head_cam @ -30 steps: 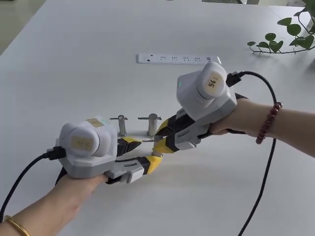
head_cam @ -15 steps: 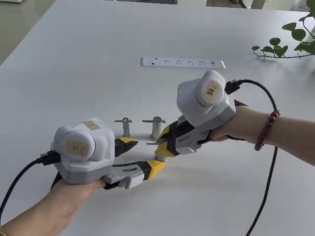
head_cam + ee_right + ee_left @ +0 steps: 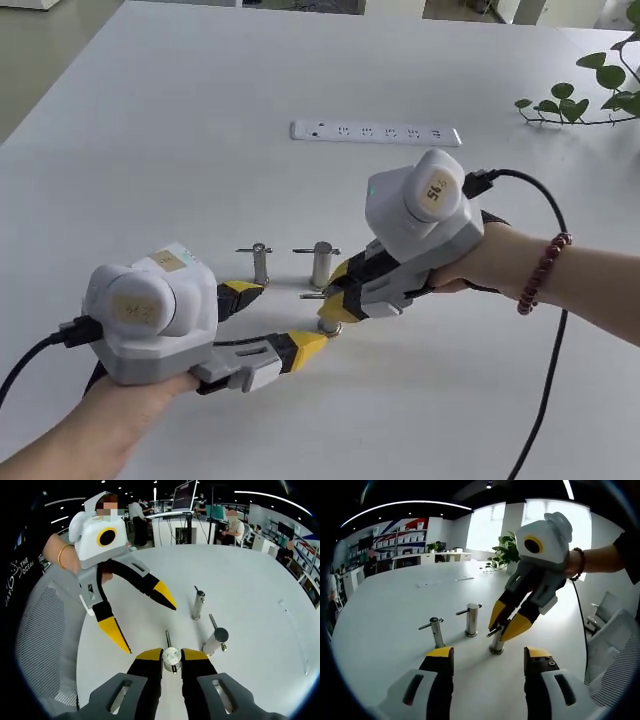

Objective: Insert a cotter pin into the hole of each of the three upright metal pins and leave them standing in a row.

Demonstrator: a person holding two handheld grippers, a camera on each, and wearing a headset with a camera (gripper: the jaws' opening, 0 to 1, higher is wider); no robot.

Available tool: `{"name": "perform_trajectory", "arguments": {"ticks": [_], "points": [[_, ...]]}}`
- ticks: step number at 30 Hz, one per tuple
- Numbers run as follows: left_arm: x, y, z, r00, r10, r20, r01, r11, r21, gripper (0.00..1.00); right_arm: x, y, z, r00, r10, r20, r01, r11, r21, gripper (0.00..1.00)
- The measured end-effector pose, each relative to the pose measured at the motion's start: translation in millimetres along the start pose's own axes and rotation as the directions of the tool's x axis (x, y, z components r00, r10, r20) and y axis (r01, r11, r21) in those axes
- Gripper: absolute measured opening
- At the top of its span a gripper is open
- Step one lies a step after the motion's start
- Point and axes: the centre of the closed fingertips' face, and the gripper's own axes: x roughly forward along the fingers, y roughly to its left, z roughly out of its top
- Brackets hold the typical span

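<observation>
Right gripper [image 3: 328, 300] is pinched tight on the top of the nearest metal pin [image 3: 496, 645], with its cotter pin [image 3: 311, 295] poking out sideways. Left gripper [image 3: 275, 316] has its jaws wide apart beside it. The row stands mid-table, along with the middle pin [image 3: 321, 264] and the end pin [image 3: 260, 263].

- Head view is bright and evenly lit; the white counter [image 3: 150, 150] is sharp near and far
- Shadows are faint and soft, close under the metal pins [image 3: 321, 264]
- In the left gripper view the windows [image 3: 485, 527] blow out to white and a ceiling strip [image 3: 405, 504] bends into an arc
- Both gripper views bend hard toward their edges
- Right gripper view is darker behind the counter, and softer there
</observation>
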Motion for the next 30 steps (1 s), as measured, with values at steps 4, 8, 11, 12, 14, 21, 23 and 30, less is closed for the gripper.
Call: {"name": "perform_trajectory", "arguments": {"ticks": [4, 8, 11, 12, 14, 21, 23, 30], "points": [[-1.9, 2.1, -1.3, 1.0000, 0.007, -0.004, -0.007, 1.000, 0.003, 0.58, 0.1, 0.0, 0.1, 1.0000, 0.001, -0.002, -0.001, 1.000, -0.004, 0.08], [-4.6, 2.9, 0.8, 0.9999, 0.013, 0.002, -0.013, 1.000, 0.008, 0.60, 0.2, -0.4, 0.4, 1.0000, 0.004, 0.002, -0.004, 1.000, -0.004, 0.08], [-7.5, 3.8, 2.4, 0.9998, 0.018, 0.005, -0.018, 1.000, 0.000, 0.61, 0.0, 0.5, 0.9, 0.9999, 0.013, 0.011, -0.013, 1.000, 0.002, 0.08], [-8.5, 5.0, 1.9, 0.9997, 0.025, 0.002, -0.026, 1.000, 0.005, 0.61, -0.3, 1.3, 0.5, 0.9999, 0.013, 0.009, -0.013, 1.000, -0.003, 0.08], [-10.0, 5.3, 0.7, 0.9996, 0.029, -0.005, -0.029, 1.000, 0.012, 0.61, -0.5, 0.6, 0.0, 0.9999, 0.010, 0.006, -0.010, 1.000, -0.009, 0.08], [-16.2, 8.3, 1.0, 0.9994, 0.034, -0.003, -0.034, 0.999, 0.010, 0.62, -4.1, -7.3, -2.1, 1.0000, -0.003, 0.002, 0.003, 1.000, -0.005, 0.08], [-18.4, 8.8, 2.7, 0.9994, 0.034, 0.006, -0.034, 0.999, 0.007, 0.64, -5.8, -9.2, -3.0, 0.9999, -0.010, -0.004, 0.010, 1.000, -0.011, 0.08], [-21.8, 13.9, 4.9, 0.9983, 0.057, 0.015, -0.057, 0.998, 0.007, 0.66, -13.3, -15.0, -4.6, 0.9996, -0.028, -0.007, 0.028, 1.000, -0.011, 0.08]]}}
